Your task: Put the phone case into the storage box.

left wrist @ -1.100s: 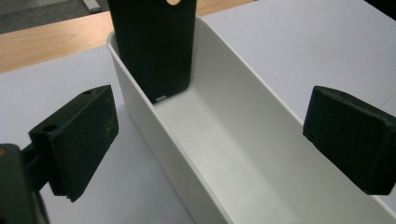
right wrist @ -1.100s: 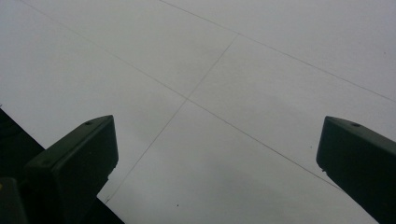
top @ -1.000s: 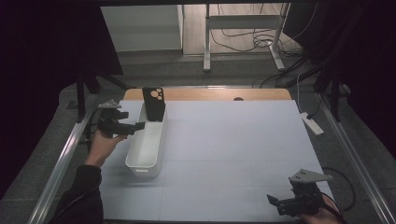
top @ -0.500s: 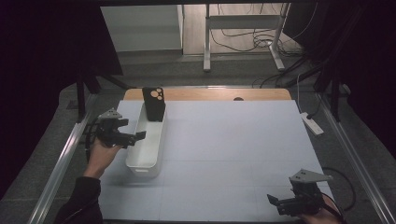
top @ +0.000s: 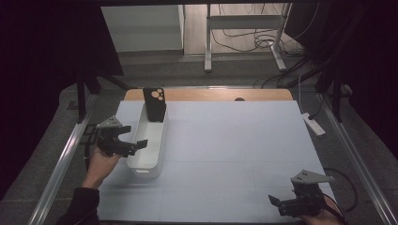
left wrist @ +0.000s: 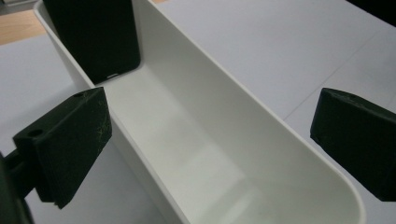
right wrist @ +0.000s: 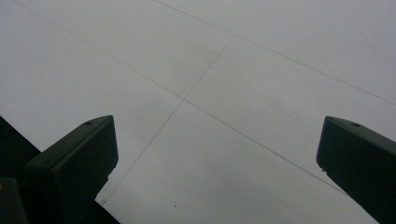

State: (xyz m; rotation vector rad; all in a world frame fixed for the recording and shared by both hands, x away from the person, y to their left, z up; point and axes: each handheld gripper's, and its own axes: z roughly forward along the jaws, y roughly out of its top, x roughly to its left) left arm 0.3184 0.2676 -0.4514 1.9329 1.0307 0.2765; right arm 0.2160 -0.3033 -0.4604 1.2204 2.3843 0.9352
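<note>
Two claws are standing wide open, gripping nothing. Left claw (top: 129, 143) is straddling the near end of the white bin (top: 149, 146), a black phone case (top: 155, 104) leaning at its far end. Right claw (top: 286, 205) is hovering over bare surface (top: 234, 140).

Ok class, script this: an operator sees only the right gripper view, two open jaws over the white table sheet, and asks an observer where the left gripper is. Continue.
Observer: The left gripper is open, at the left wall of a long white bin.
Operator: Anything inside?
Observer: A black phone case stands on end at its far end.
Operator: And mine?
Observer: The right gripper is at the table's near right corner.
</note>
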